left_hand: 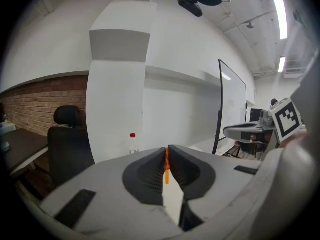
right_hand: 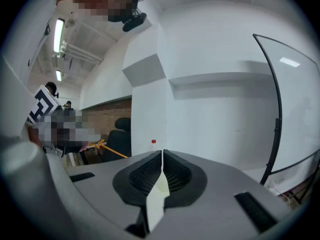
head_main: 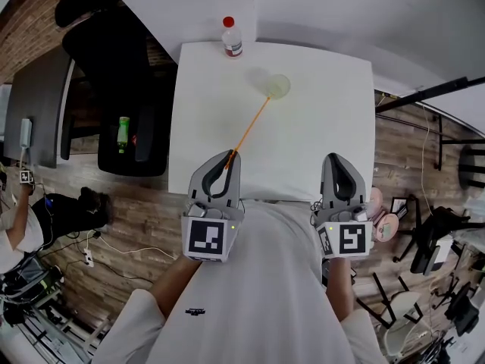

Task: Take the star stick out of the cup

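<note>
Left claw (head_main: 229, 155) clamps the star stick (head_main: 250, 127) — its far end reaches the cup (head_main: 279, 86); right claw (head_main: 336, 158) closed, empty.

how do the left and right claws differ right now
The left claw is shut on the near end of the orange star stick; the right claw is shut on nothing. The left claw's stick runs away to the cup on the table; the right claw is apart from both stick and cup. Both are grey, point away from the person and are at the table's near edge.
</note>
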{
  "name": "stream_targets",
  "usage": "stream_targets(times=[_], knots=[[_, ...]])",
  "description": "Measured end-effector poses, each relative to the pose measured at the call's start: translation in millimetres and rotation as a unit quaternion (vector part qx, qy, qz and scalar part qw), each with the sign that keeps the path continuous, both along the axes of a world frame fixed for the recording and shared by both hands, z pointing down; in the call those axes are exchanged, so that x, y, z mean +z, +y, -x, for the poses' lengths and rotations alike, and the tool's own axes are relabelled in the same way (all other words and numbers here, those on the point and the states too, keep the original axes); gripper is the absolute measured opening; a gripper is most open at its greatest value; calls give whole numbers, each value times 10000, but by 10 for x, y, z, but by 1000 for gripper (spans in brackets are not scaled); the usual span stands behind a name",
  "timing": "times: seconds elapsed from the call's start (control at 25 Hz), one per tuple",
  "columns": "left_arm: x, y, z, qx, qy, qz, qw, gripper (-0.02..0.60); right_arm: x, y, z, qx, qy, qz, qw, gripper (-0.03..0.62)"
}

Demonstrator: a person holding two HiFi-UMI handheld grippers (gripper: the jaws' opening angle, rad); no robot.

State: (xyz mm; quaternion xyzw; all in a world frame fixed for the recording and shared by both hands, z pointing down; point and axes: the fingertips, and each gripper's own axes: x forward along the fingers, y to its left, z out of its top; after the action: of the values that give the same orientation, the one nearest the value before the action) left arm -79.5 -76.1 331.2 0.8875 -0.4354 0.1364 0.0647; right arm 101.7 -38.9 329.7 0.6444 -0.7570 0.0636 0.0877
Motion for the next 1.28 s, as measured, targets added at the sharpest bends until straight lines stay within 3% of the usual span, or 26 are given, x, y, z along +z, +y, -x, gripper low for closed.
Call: stream_targets(times=[0.32, 0.48, 0.6, 0.84, 1.0, 1.28], knots=[[203, 124, 147, -157, -177, 470, 9986, 26, 128, 147, -2, 39, 62, 172, 9998, 3], [189, 124, 138, -104, -140, 345, 9993, 26, 125, 188, -45, 11, -34, 245, 9997, -2], [208, 150, 134, -76, -165, 479, 9987, 26, 97, 191, -80, 51, -278, 205, 9994, -3], [227, 198, 128, 14, -191, 512, 9985, 26, 81, 201, 24, -178, -177, 226, 9994, -3], [152, 178, 91, 84, -67, 200, 9997, 26, 77, 221, 88, -301, -205, 237, 9991, -3], [176, 214, 123, 100, -53, 180, 9998, 26, 159, 310, 228, -595, -377, 402, 9967, -3]])
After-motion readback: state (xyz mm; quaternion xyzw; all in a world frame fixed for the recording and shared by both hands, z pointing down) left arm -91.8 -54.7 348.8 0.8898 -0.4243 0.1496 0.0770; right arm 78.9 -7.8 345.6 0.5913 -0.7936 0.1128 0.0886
